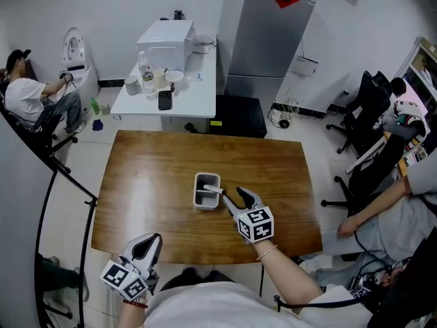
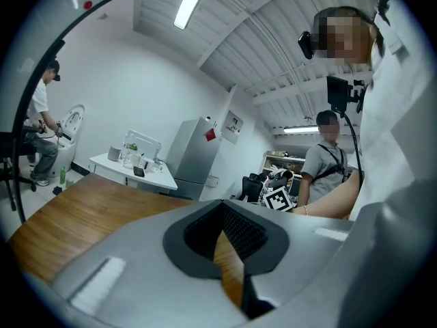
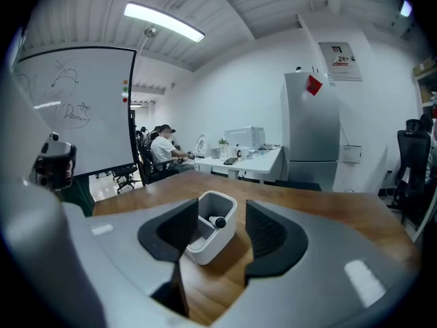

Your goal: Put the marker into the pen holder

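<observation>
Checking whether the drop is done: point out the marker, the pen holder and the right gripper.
marker [image 3: 217, 221]: right gripper view, on its dark end inside the holder.
pen holder [image 3: 205, 248]: right gripper view, on the near outer wall.
right gripper [image 1: 231, 193]: head view, midway between its open fingertips.

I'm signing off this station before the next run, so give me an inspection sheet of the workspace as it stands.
surface: wooden table, bare wood, no spills seen.
job's things: pen holder near the table's middle; marker lies inside it, one end up at its rim.
clutter: nothing seen on the wooden table.
grippers: right gripper open beside the holder, gripping nothing; left gripper shut, empty, at the near edge.
cables: loose cables on the floor by the fridge.
surroundings: white side table with bottles and cups; seated people at both sides.
</observation>
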